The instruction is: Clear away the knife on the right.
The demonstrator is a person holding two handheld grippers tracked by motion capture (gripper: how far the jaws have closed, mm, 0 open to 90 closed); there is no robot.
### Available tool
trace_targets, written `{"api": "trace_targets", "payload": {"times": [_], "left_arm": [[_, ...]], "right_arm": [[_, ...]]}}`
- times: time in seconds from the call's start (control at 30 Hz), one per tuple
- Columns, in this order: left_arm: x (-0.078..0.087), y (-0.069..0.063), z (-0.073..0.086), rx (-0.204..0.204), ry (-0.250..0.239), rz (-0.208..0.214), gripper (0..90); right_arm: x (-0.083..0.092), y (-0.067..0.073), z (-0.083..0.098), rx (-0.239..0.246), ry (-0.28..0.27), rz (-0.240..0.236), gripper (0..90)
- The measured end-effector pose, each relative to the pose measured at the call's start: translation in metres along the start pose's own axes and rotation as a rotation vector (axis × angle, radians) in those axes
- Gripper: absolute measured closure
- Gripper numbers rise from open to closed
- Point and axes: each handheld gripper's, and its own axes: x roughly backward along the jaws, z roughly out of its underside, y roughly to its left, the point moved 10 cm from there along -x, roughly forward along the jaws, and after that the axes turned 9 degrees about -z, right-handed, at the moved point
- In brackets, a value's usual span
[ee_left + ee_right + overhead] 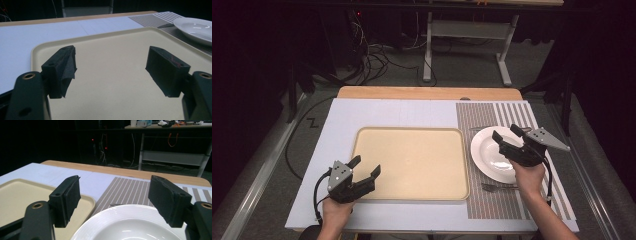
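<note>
A white plate (490, 152) lies on a striped placemat (512, 205) at the right of the table. My right gripper (505, 132) hovers over the plate's right side, jaws open, nothing between them. In the right gripper view my right gripper (115, 180) looks across the plate (125, 225) toward the placemat (130, 190). A beige tray (412, 135) lies bare in the middle. My left gripper (366, 165) is open above the tray's near left corner. In the left gripper view, my left gripper (112, 50) frames the tray (100, 33), with nothing held.
A fork (499, 187) lies on the placemat in front of the plate, and another utensil (479, 129) lies behind it. The plate (197, 28) sits right of the tray. A white mat (387, 115) covers the table. Beyond its far edge are cables and table legs.
</note>
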Motion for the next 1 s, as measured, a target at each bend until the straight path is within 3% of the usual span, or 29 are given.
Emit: {"api": "trace_targets", "payload": {"times": [0.1,0.27,0.47,0.53,0.63,0.67,1.0], "left_arm": [[0.001,0.0,-0.001,-0.006,-0.005,-0.004,25.3],[0.001,-0.001,0.0,-0.013,-0.002,-0.007,25.2],[-0.001,-0.001,0.0,-0.015,0.003,-0.007,25.2],[0.0,-0.002,0.0,-0.018,0.003,-0.006,25.2],[0.0,-0.002,0.0,-0.019,0.002,-0.007,25.2],[0.0,-0.002,0.0,-0.02,0.002,-0.008,25.3],[-0.002,0.003,0.002,-0.018,0.01,-0.03,25.5]], "right_arm": [[-0.006,-0.007,0.001,-0.02,0.016,0.009,27.5],[-0.011,-0.013,-0.002,0.006,0.045,0.029,28.5],[-0.014,-0.023,-0.004,0.022,0.114,0.037,30.9],[-0.017,-0.029,0.0,0.009,0.159,0.035,31.4],[-0.019,-0.032,0.002,0.001,0.183,0.037,31.5],[-0.021,-0.036,0.005,-0.007,0.22,0.033,31.5],[-0.033,-0.053,0.009,-0.027,0.324,0.013,32.0]]}}
